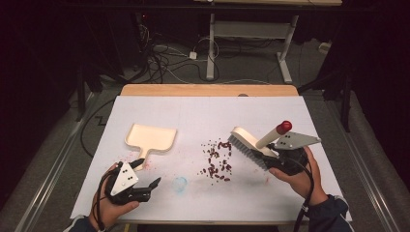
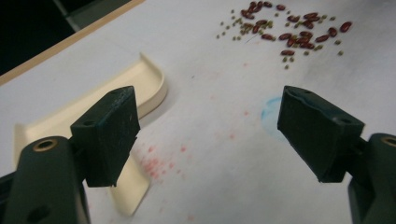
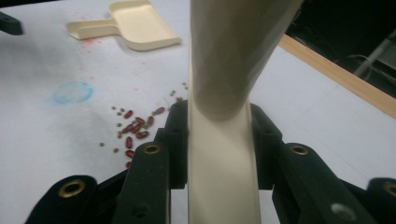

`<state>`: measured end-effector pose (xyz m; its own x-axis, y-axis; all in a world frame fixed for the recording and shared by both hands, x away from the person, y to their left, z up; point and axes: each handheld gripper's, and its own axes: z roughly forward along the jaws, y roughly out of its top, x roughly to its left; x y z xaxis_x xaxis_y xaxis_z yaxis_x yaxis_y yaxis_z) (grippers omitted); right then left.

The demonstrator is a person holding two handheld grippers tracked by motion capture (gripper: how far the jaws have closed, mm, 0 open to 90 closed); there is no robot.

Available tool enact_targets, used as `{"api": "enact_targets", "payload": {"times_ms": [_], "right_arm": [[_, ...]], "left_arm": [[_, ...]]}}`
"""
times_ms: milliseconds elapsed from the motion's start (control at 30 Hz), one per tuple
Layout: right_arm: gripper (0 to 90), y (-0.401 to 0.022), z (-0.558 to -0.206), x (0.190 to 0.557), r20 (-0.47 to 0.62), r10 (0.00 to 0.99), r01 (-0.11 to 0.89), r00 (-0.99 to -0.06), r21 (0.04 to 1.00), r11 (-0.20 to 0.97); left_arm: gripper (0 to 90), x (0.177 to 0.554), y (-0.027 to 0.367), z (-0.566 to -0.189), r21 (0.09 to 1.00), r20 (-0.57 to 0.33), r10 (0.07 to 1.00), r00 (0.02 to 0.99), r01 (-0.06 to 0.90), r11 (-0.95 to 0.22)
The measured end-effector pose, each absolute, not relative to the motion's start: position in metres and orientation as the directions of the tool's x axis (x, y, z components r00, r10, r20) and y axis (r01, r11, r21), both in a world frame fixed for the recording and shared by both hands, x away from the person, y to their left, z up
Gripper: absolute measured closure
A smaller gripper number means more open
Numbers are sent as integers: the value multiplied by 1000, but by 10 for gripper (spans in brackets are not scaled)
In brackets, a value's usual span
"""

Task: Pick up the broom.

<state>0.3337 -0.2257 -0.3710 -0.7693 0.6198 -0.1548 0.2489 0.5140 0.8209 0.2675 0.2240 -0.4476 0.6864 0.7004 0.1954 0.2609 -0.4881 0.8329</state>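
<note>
White paper covers the bench (image 1: 203, 108), with a dark room and cables behind it. Got my right gripper (image 1: 275, 159) clamped on the handle of the brush (image 1: 251, 142), bristles hanging just at 3 o'clock of the spilled beans (image 1: 216, 162). My left gripper (image 1: 147, 181) sits with its jaws wide apart and nothing between them, at 6 o'clock of the cream dustpan (image 1: 151, 137), right by its handle. Blue ring mark (image 1: 180, 183) at 7 o'clock of the beans.

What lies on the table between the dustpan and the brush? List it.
In the high view, scattered red beans lie on the white tabletop between the dustpan and the brush; the rest of that stretch is bare.
</note>
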Motion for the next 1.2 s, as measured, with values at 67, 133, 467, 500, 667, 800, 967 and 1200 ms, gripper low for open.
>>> {"api": "enact_targets", "payload": {"times_ms": [67, 133, 467, 500, 667, 800, 967, 1200], "right_arm": [[678, -227, -372, 335, -159, 624, 252, -765, 818, 517], [678, -228, -374, 340, -173, 647, 266, -742, 811, 522], [678, -230, -390, 361, -230, 705, 307, -671, 779, 547], [678, -230, -390, 361, -230, 705, 307, -671, 779, 547], [678, -235, -393, 371, -224, 730, 326, -646, 783, 529], [678, -237, -394, 373, -214, 742, 335, -635, 789, 515], [678, -236, -395, 377, -215, 747, 337, -629, 790, 511], [678, -233, -398, 382, -232, 748, 336, -622, 784, 522]], "left_arm": [[201, 266, 231, -451, 835, 197, 714, 672, 267, -482], [201, 265, 238, -453, 837, 187, 724, 664, 278, -472], [201, 263, 241, -460, 818, 197, 724, 662, 296, -493], [201, 263, 241, -461, 816, 183, 728, 661, 311, -487], [201, 264, 243, -462, 810, 188, 722, 665, 310, -497], [202, 263, 244, -463, 808, 179, 724, 666, 321, -495], [202, 263, 242, -463, 800, 199, 712, 673, 308, -515], [202, 264, 240, -464, 791, 201, 702, 683, 310, -528]]}}
